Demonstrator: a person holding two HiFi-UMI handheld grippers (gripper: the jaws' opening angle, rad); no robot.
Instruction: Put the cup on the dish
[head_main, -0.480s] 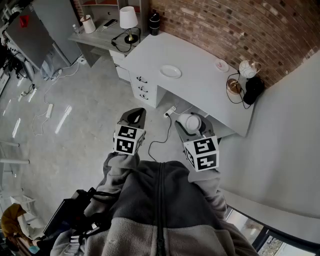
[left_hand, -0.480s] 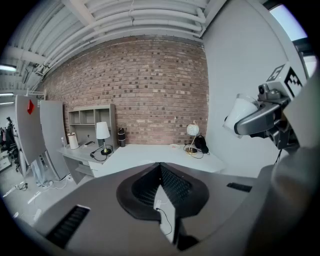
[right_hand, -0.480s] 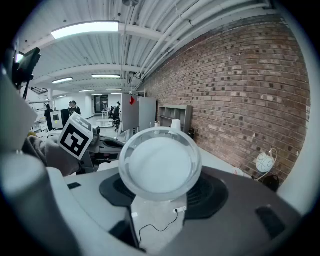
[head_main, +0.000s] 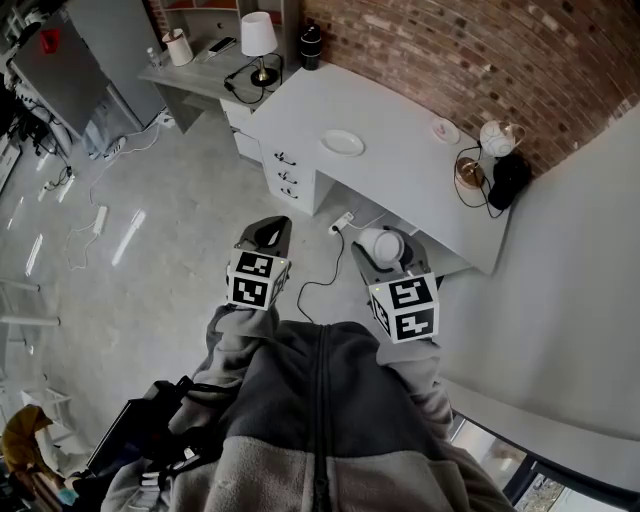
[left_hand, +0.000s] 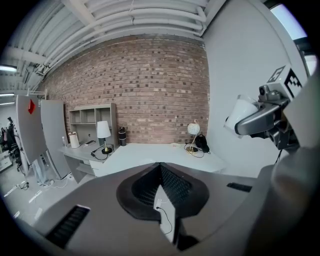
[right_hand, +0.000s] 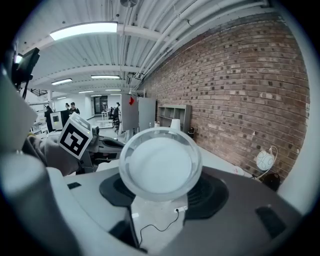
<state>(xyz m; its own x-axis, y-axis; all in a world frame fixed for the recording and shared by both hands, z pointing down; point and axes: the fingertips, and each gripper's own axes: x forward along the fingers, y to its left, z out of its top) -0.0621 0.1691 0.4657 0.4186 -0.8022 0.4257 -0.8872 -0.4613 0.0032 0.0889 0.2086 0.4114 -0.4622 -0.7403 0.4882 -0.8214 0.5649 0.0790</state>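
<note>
**Cup gripped, dish well ahead**

Cup (right_hand: 160, 164) sits between the jaws of the right hand-held gripper (head_main: 381, 247), which stand wide and clamp its sides. Its axis runs along the jaws, one round end facing back. The dish (head_main: 342, 143) lies on the table (head_main: 405, 190), well ahead of this hand-held gripper and slightly to its left. The left hand-held gripper (head_main: 268, 232), jaws together and empty, hangs about as far away.

White cup (head_main: 383, 243), white dish (head_main: 342, 142), lt grey desk (head_main: 400, 185), red-brown brick-pattern wall (head_main: 450, 50), grey jacket (head_main: 320, 420)
</note>
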